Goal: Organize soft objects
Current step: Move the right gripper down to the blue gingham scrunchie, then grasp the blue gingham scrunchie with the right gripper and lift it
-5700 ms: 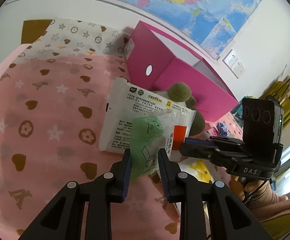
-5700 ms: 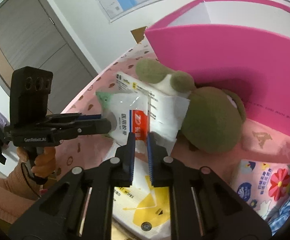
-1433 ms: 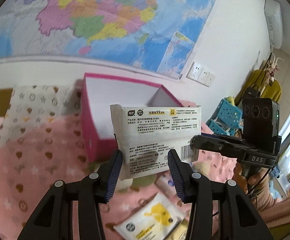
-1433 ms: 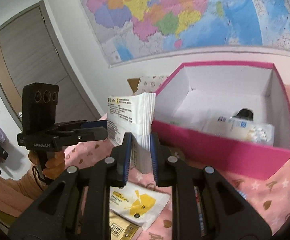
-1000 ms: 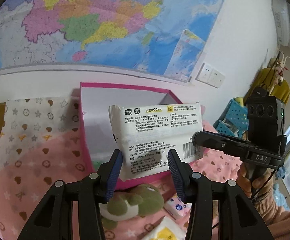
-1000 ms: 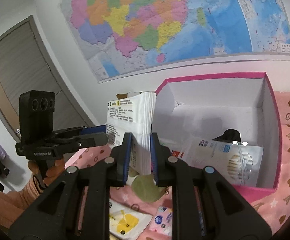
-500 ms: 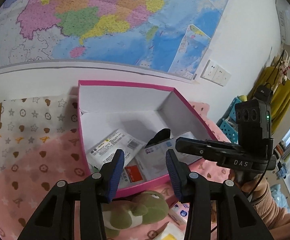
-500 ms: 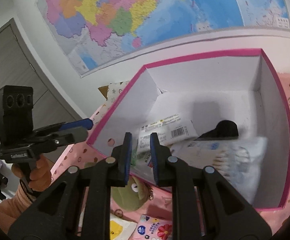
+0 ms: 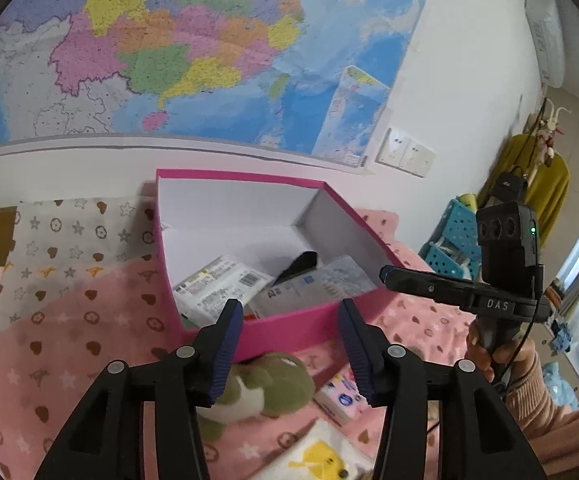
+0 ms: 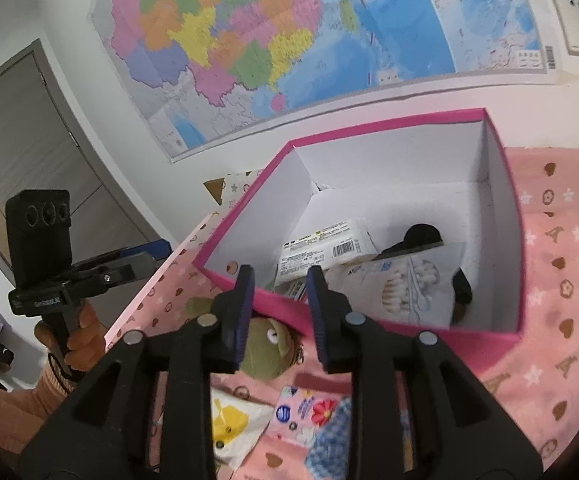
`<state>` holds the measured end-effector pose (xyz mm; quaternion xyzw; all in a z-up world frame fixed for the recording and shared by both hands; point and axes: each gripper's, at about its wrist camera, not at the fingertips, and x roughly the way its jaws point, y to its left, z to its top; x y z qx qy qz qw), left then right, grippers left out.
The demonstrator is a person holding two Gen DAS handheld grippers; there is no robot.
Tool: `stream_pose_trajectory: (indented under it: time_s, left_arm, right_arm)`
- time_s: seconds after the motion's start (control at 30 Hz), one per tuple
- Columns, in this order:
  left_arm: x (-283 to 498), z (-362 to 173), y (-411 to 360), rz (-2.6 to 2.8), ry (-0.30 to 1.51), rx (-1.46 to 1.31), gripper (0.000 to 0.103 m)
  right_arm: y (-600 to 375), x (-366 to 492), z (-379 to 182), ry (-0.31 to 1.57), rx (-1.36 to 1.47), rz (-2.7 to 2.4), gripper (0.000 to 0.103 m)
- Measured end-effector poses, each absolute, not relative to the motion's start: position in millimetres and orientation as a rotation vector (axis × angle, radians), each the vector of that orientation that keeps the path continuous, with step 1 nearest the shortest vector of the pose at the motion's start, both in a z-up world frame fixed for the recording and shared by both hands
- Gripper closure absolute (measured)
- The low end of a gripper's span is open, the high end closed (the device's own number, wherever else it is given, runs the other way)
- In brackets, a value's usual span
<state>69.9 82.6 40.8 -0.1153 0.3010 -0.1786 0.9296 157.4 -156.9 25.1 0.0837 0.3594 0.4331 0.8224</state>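
Now both grippers hang empty above the pink box [image 9: 289,322].
Left wrist view: left gripper [image 9: 289,340] spread wide, green plush toy [image 9: 273,384] just below it, against the pink box's near wall. Right wrist view: right gripper [image 10: 279,304] parted, plush [image 10: 265,344] beneath it, seemingly nearer; wipes pack [image 10: 325,250] inside the box.

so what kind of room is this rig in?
Most likely a bedroom at home: a pink patterned blanket covers the surface, a big wall map hangs above it, and a yellow garment on a coat rack stands by the window.
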Motion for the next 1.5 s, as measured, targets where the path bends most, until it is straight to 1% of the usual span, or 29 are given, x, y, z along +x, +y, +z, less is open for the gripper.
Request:
stream_pose_trajectory:
  time_s: [0.13, 0.2, 0.27, 0.33, 0.57, 0.77, 1.07, 1.1, 1.13, 1.23, 1.27, 1.5]
  left_arm:
    - [58, 36, 77, -0.395, 0.62, -0.254, 0.051]
    - [54, 32, 72, -0.41, 0.626, -0.258, 0.051]
    - [51, 27, 65, -0.433, 0.636, -0.268, 0.048]
    - [50, 22, 57, -0.447, 0.64, -0.265, 0.043]
    - [57, -4, 19, -0.511, 0.721, -0.241, 0.043]
    - [61, -20, -4, -0.541, 0.774, -0.225, 0.043]
    - [63, -34, -17, -0.553, 0.824, -0.203, 0.043]
    - [63, -35, -19, -0.556, 0.828, -0.203, 0.043]
    - [63, -35, -19, -0.56, 0.83, -0.204, 0.043]
    - [65, -37, -24, -0.579, 0.839, -0.203, 0.043]
    - [66, -38, -27, -0.59, 0.842, -0.202, 0.043]
    - [71, -37, -50, -0.666, 0.848, -0.173, 0.043]
  right_arm:
    - [-171, 141, 23, 0.76, 0.165, 0.91, 0.06]
    - [-177, 133, 18, 0.769, 0.144, 0.891, 0.058]
    - [-182, 126, 12, 0.782, 0.118, 0.866, 0.056]
    - [-187, 117, 3, 0.801, 0.095, 0.843, 0.055]
    - [-194, 102, -34, 0.907, 0.045, 0.796, 0.055]
    - [-191, 102, -47, 0.936, 0.048, 0.795, 0.055]
    - [-177, 109, -66, 0.969, 0.012, 0.766, 0.056]
    - [-176, 109, -67, 0.968, 0.002, 0.762, 0.059]
    - [-177, 108, -67, 0.962, 0.0, 0.761, 0.068]
    - [-183, 108, -66, 0.956, 0.01, 0.765, 0.084]
    - [-185, 108, -65, 0.955, 0.015, 0.767, 0.087]
    - [-201, 100, -42, 0.875, 0.065, 0.767, 0.088]
